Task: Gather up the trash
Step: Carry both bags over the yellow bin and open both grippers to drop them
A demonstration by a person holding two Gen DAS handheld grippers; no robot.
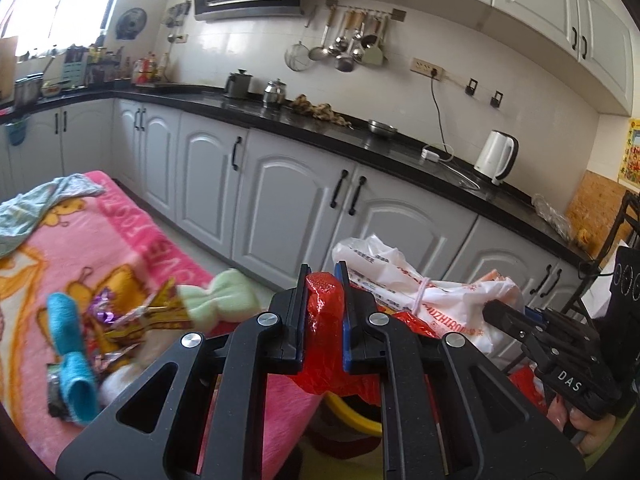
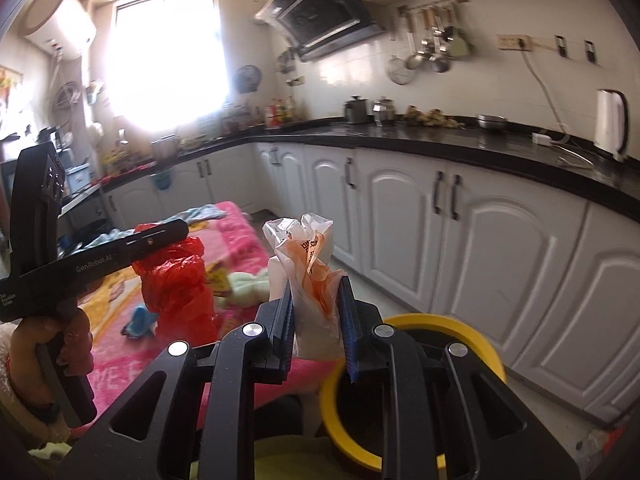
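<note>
I have both grippers loaded: my left gripper (image 1: 323, 280) is clamped on a bunched red plastic bag (image 1: 325, 312), its jaws nearly together with the film squeezed between them, and my right gripper (image 2: 316, 292) is pinched narrow on the twisted neck of a white plastic bag (image 2: 306, 256) with orange print. What the coming move turns on, as I read it, is the yellow-rimmed bin (image 2: 494, 356), which sits low and just to the right of my right gripper's fingers, below the edge of the pink blanket (image 1: 132, 232); in the left view only a sliver of its rim (image 1: 354, 416) shows under the red bag. So the right hand is the nearer one to the bin, and I judge it should drop first, with the left crossing over afterwards. The white bag stands upright in the jaws, long axis roughly vertical, its crumpled top pointing up and away toward the cabinets; the red bag also runs along the fingers, top end up, the bulk hanging below. More trash is left on the blanket to the left of my left gripper: shiny candy wrappers (image 1: 120, 320), beside a blue sock (image 1: 74, 356) and a pale green sponge (image 1: 218, 294), well apart from the bin
</note>
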